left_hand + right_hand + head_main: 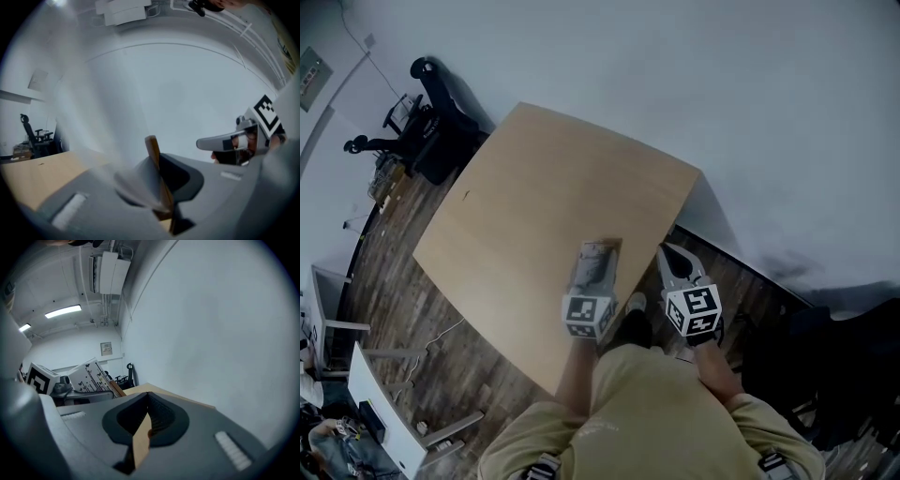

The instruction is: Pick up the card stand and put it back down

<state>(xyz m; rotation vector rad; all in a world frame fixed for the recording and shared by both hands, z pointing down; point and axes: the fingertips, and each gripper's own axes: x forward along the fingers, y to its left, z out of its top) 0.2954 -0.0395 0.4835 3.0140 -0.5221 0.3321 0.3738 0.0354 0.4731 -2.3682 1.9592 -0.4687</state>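
Observation:
The card stand (596, 265), a thin wooden base carrying a pale printed card, is held at the near edge of the wooden table (534, 197). My left gripper (598, 283) is shut on it. In the left gripper view the wooden base (152, 150) stands edge-on between the jaws of the left gripper (161, 187), and the card is a blur on its left. My right gripper (667, 253) hovers just right of the stand, beyond the table's corner, shut and empty. In the right gripper view its jaws (147, 399) meet at the tips, and the tilted card stand (89, 376) shows at the left.
The table stands close to a white wall. A black office chair (431, 127) is at the far left corner. White furniture (384, 403) lines the lower left, and a dark chair (844, 366) sits at the right. The floor is dark wood planks.

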